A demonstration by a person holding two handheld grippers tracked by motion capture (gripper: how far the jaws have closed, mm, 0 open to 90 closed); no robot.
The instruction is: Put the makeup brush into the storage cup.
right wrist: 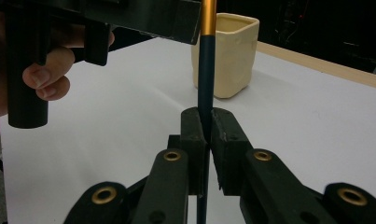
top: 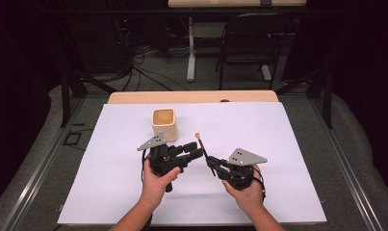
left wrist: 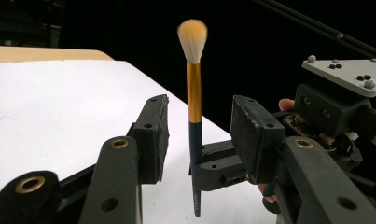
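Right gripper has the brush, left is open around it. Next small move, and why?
Probably close the left gripper on the brush. Its jaws stand open either side of the upright handle, while the right gripper pinches the handle lower down. That looks like a handover, maybe toward the cup.

No text can be read: a faint pale mark runs along the brush handle (left wrist: 196,186) below the right gripper (left wrist: 202,161), too small to make out.

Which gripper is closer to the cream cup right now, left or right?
Left. The left gripper sits just in front of the cream cup, jaws open. The right gripper is farther back and off to the side, clamped on the makeup brush.
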